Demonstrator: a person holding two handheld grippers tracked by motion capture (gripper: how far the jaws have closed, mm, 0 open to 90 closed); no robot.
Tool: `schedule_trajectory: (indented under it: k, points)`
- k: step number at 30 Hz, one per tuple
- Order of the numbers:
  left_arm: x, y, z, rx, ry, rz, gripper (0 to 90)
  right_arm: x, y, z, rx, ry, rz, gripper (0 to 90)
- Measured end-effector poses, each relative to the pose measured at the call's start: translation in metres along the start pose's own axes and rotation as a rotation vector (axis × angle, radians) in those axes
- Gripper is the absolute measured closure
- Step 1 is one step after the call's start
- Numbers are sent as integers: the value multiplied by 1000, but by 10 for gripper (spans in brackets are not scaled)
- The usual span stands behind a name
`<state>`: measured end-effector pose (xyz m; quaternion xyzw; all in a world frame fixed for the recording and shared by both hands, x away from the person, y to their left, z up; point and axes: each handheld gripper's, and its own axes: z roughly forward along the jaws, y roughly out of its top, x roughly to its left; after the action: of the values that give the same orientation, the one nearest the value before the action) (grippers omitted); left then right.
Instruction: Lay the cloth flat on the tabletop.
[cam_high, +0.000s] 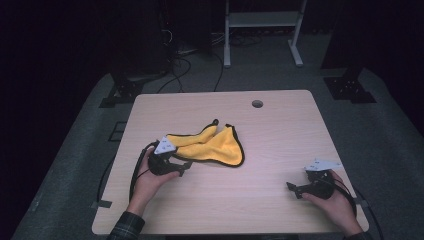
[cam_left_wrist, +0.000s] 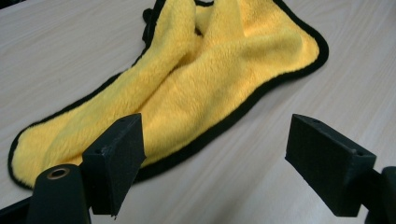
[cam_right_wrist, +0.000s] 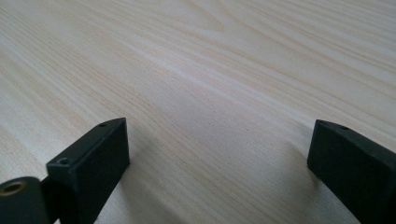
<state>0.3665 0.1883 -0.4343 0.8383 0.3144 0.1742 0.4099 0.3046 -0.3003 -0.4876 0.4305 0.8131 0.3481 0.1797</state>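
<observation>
— Where's the cloth (cam_high: 215, 145)?

— Left of the middle of the worktop (cam_high: 280, 145), lying crumpled. It's yellow with a black edge, folded over itself into a couple of ridges, and one narrow end reaches toward the left hand-held gripper (cam_high: 186, 168).

— Has that one got hold of it?

— No. In the left gripper view its jaws stand wide apart with nothing between them but bare wood; the cloth (cam_left_wrist: 196, 88) lies just past the left jaw, its black edge running close by the pad. From above, the left hand (cam_high: 150, 177) holds it low, just beside the near edge of the cloth, with the grey plate (cam_high: 164, 145) on top and a cable (cam_high: 135, 172) looping back off the worktop.

— And the other?

— The right hand-held gripper (cam_high: 294, 190) is well apart from the cloth, near the front right corner, held in the right hand (cam_high: 335, 200). Its jaws are also spread wide and empty; the right gripper view looks along them over plain wood grain (cam_right_wrist: 210, 84).

— Anything else on there?

— A round hole (cam_high: 257, 103) near the far edge. Beyond it, dim floor, cables and a white frame (cam_high: 262, 20).
</observation>
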Motion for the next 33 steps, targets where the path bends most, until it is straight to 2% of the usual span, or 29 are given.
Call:
schedule_trajectory:
  k: [9,13,14,25,26,29,30,33]
  points:
    - [5,19,23,5,3,18,143,0,0,0,0,0,0,44]
    - [7,26,35,19,1,27,139,0,0,0,0,1,-2,44]
    - [9,29,42,33,0,29,139,0,0,0,0,1,-1,44]
    - [13,39,74,78,-13,51,128,0,0,0,-1,3,-3,43]
    - [13,39,81,95,-14,62,136,0,0,0,0,4,-2,43]
    - [12,38,86,111,-14,73,182,0,0,0,0,4,-2,44]
    - [10,37,89,129,-12,88,223,0,0,0,0,4,-3,43]
    - [9,36,89,139,-17,99,349,0,0,0,0,4,-3,43]
